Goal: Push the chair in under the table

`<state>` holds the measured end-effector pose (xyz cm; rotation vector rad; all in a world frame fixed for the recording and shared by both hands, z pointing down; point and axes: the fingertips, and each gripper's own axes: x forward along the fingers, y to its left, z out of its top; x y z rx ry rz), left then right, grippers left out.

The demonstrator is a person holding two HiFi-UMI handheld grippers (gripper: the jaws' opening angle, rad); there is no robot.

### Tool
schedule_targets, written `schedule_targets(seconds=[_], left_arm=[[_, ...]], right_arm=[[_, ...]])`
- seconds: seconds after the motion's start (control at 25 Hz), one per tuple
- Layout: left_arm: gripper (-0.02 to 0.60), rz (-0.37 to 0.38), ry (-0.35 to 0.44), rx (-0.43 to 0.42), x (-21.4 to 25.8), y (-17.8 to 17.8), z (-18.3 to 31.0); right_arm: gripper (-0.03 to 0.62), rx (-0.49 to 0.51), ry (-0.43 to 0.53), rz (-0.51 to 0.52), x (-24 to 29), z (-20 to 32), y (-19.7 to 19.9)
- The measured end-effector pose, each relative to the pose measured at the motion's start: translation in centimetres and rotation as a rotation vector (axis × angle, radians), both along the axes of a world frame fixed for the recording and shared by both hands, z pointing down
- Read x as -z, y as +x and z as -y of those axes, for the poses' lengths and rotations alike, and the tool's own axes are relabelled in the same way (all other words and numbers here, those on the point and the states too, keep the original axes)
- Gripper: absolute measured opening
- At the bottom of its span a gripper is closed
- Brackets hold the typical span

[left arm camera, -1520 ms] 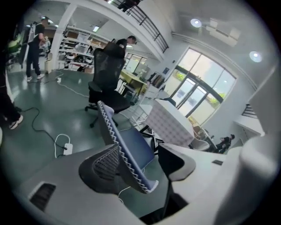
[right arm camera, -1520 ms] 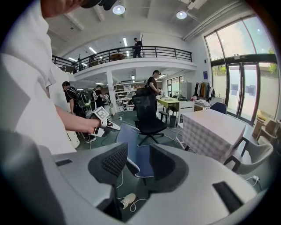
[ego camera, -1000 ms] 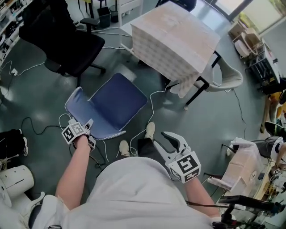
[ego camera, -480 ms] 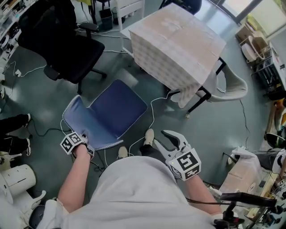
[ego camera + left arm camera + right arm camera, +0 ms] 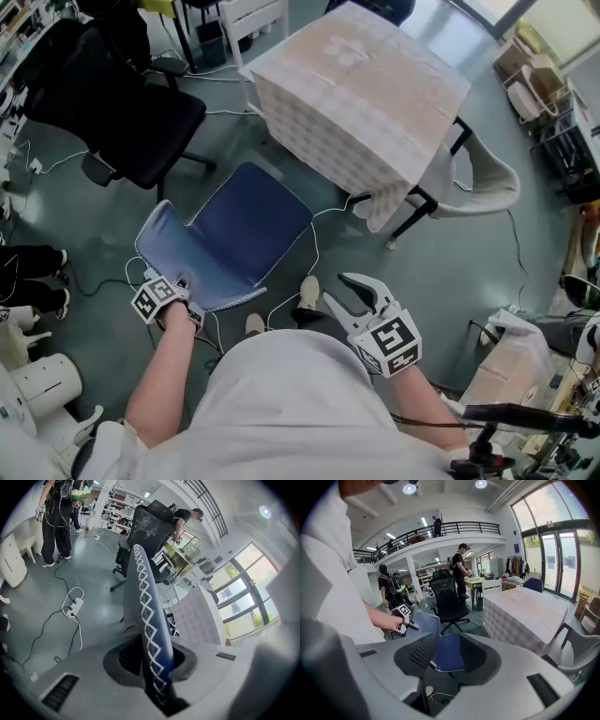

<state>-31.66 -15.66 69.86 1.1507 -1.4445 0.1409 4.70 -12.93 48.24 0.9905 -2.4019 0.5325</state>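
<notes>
**Chair**: blue, white stitching along its edge. Stood on the grey floor near the table's near corner, seat turned toward the table and wholly outside it; backrest on the person's side.

**Table**: square, draped in a pale checked cloth that hung over the sides; dark legs showed at the right corner.

**Left gripper**: at the backrest's edge. Its jaws had just been closing and stood narrow, pads pressed on the backrest rim from both sides, as the left gripper view showed.

**Right gripper**: held low in front of the person's body, well apart from the chair. Jaws wide, with nothing between them; the chair seat showed only in the distance through the gap.

**Office chair**: black, on castors, just left of the blue one.

**Plastic chair**: white, at the table's right side.

**Cables**: white, trailing over the floor under and beside the blue chair; a power strip lay to its left.

**Bystanders**: several, standing in the background.
</notes>
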Motion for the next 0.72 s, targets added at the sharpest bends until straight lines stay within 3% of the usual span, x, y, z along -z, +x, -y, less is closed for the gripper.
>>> schedule_targets(seconds=[0.72], left_arm=[[0.077,-0.020,0.013,-0.012,0.7,8.9,11.2]], right_arm=[[0.164,-0.113,-0.006,-0.008,0.0,3.7,10.2]])
